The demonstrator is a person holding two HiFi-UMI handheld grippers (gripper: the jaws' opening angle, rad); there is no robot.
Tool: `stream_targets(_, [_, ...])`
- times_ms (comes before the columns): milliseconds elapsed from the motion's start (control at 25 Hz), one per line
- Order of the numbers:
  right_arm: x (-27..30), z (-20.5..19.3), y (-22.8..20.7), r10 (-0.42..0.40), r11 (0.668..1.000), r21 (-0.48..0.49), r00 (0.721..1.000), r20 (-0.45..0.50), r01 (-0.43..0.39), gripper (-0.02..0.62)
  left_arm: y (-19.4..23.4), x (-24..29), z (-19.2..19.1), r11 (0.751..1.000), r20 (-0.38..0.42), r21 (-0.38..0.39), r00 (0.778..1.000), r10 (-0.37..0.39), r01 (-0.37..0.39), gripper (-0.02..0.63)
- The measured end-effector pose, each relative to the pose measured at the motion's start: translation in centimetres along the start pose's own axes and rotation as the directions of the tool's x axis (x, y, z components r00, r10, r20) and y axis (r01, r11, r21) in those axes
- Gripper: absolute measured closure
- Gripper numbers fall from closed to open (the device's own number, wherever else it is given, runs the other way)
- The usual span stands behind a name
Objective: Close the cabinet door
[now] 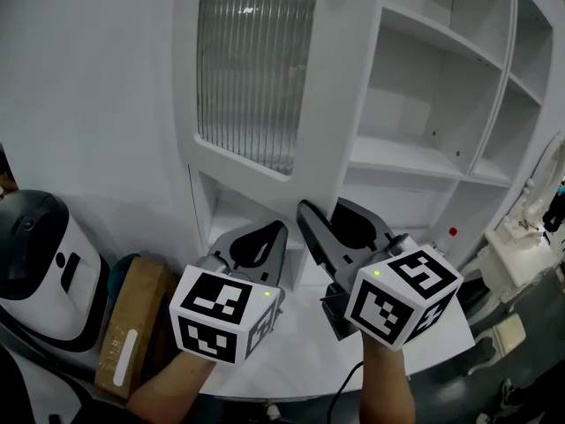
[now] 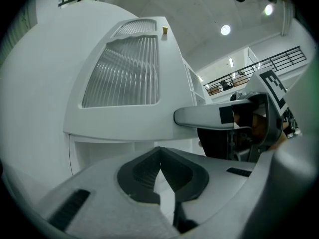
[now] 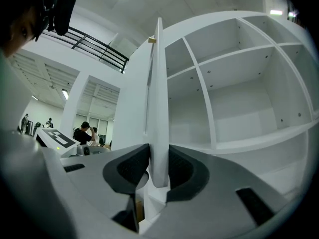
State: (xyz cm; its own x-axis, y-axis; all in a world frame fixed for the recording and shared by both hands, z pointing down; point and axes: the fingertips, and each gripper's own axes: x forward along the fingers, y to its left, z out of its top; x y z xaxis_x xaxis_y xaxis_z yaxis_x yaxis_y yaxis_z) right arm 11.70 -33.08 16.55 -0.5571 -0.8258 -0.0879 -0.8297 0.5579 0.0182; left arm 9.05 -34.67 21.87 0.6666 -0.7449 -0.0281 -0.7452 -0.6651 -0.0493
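Observation:
The white cabinet door (image 1: 328, 104) with a ribbed glass pane (image 1: 254, 69) stands swung open in front of the shelf unit (image 1: 424, 153). My right gripper (image 1: 327, 215) is shut on the door's free edge near its bottom corner. In the right gripper view that edge (image 3: 158, 108) runs straight up between the jaws of the right gripper (image 3: 158, 168), and the pads sit against both faces. My left gripper (image 1: 265, 235) hangs left of it, just below the door, shut with nothing in it. In the left gripper view the door's outer face (image 2: 124, 73) rises above the left gripper (image 2: 160, 156).
A white appliance with a black top (image 1: 35, 263) and a brown cardboard box (image 1: 132, 325) stand at the lower left. A white worktop (image 1: 300, 360) lies under both hands. White equipment (image 1: 521, 246) crowds the right edge. Open shelves (image 3: 239, 98) lie right of the door.

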Motion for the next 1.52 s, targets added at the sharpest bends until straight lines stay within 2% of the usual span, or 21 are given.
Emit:
stream_targets(520, [1.4, -0.2, -4.1, 0.033, 0.999, -0.001, 0.999, 0.011, -0.033, 0.469, 0.4, 3.9, -0.1, 0.999, -0.002, 0.019, 0.999, 0.050, -0.050, 0.594])
stream_targets(1520, [4.1, -0.4, -10.1, -0.033, 0.999, -0.025, 0.999, 0.017, 0.034, 0.434, 0.8, 9.7, 0.1, 0.998, 0.003, 0.012, 0.998, 0.059, -0.059, 0.594])
